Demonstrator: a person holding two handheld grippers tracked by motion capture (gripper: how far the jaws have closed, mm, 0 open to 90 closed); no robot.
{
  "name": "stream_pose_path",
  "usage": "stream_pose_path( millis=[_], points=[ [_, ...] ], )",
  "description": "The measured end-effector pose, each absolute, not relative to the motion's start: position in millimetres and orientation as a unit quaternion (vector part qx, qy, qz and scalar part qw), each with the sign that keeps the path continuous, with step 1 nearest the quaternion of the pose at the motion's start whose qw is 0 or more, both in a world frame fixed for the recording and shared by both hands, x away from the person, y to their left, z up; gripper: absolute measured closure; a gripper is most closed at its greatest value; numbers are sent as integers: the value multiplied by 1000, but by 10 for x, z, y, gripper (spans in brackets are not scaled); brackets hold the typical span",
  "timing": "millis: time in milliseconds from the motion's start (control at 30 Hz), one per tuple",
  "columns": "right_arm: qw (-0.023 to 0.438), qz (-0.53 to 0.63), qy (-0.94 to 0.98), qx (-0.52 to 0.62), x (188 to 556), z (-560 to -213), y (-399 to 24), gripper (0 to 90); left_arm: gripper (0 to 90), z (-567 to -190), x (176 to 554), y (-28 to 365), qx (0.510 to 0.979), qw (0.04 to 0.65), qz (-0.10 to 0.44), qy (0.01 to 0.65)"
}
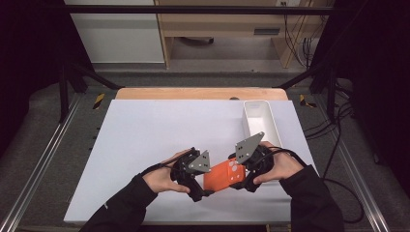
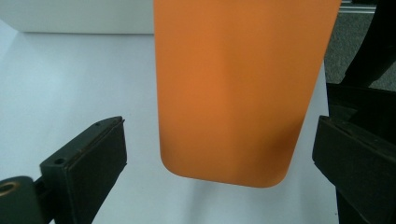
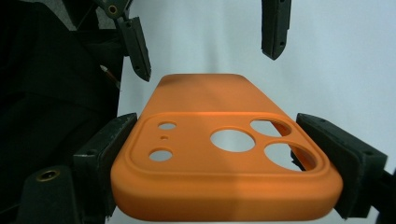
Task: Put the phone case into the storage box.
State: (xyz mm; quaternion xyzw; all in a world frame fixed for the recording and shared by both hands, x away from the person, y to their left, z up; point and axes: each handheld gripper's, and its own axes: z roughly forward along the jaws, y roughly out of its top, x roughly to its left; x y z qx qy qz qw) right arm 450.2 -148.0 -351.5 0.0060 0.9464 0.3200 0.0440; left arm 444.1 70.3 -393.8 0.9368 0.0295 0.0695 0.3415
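The right gripper (image 3: 229, 154) squeezes the camera end of the orange phone case (image 1: 223, 175) above the table (image 1: 145, 145), but the left gripper (image 2: 219, 154) stands wide around the other end, touching nothing, so the case may tip down or slip.

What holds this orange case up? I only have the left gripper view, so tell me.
Observer: The right gripper clamps the orange case by both long edges at its camera-cutout end.
Operator: Report whether it rests on the table.
Observer: From the right gripper view it seems lifted off the white table, lying roughly level.
Operator: Name a place to put it down.
Observer: The high view shows an open white tray at the table's far right, beyond the right gripper.
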Motion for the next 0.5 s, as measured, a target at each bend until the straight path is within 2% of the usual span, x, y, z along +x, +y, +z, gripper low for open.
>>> stream_pose_path(
  millis=[500],
  points=[
    [42,297,954,6,4505,-3526,-1403,161,11,-3973,4416,558,948,313,58,23]
  ],
)
